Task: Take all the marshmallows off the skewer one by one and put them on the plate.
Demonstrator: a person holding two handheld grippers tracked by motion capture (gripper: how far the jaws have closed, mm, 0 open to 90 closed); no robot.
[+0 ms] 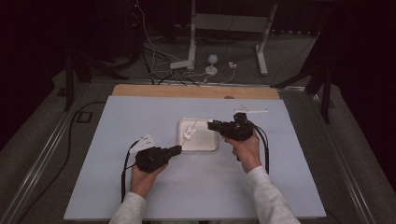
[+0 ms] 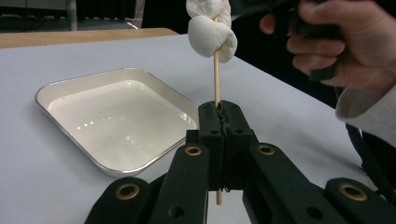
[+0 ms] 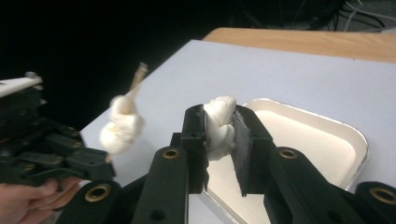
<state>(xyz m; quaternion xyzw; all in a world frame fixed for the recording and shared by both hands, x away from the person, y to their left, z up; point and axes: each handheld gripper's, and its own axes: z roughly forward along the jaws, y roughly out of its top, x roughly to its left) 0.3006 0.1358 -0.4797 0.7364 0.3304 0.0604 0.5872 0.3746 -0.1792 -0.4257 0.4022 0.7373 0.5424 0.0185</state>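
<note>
Left claw (image 2: 219, 116) clamps one thin wooden skewer (image 2: 216, 79) bearing two white marshmallows (image 2: 212, 32); right claw (image 3: 219, 128) grips a third marshmallow (image 3: 219, 126) above one white square tray (image 2: 60, 91).

High view overhead; gripper views close, level; share tray (image 1: 198, 144).

Both forearms wear light grey, ribbed long sleeves with snug cuffs. The left gripper (image 1: 176, 150) is a matt black block with a white three-cornered plate on top and a black cable looping back along the arm. The right gripper (image 1: 211, 125) has the same black body, a white plate above it and black cables trailing past the wrist. Seen close, each gripper's black jaws sit on flat linked bars pinned with brass-coloured ringed rivets, with small dark screw holes in the pad blocks.
</note>
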